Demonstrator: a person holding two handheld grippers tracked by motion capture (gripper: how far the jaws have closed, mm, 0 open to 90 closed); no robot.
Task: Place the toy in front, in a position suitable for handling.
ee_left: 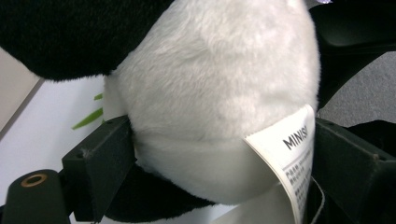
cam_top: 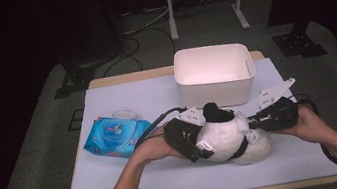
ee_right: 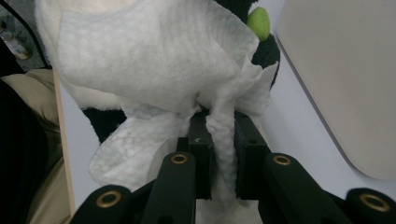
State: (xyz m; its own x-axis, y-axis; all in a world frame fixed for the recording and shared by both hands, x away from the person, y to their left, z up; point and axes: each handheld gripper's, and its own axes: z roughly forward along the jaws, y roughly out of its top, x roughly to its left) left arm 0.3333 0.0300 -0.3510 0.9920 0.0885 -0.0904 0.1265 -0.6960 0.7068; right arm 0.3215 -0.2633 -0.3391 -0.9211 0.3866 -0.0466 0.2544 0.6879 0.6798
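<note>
Your left gripper (cam_top: 199,143) clamps wide around the soft, light black-and-white plush panda (cam_top: 228,136) at the table's near edge, while your right gripper (ee_right: 219,140) pinches the limp white wet wipe (ee_right: 154,65) against it, so hold the yielding belly firmly.

Left gripper (cam_top: 198,140) jaws wide (clasping); right gripper (cam_top: 256,122) pinched tight.

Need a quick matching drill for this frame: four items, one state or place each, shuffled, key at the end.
1. left gripper
2. right gripper
3. wet-wipes pack
4. white bin

a. empty, at the table's far side
b. pinching a white wipe
c. lying flat, left of the toy
d. astride the plush panda, jaws wide

Pairs: 1-d, 2-b, 3-c, 4-a
</note>
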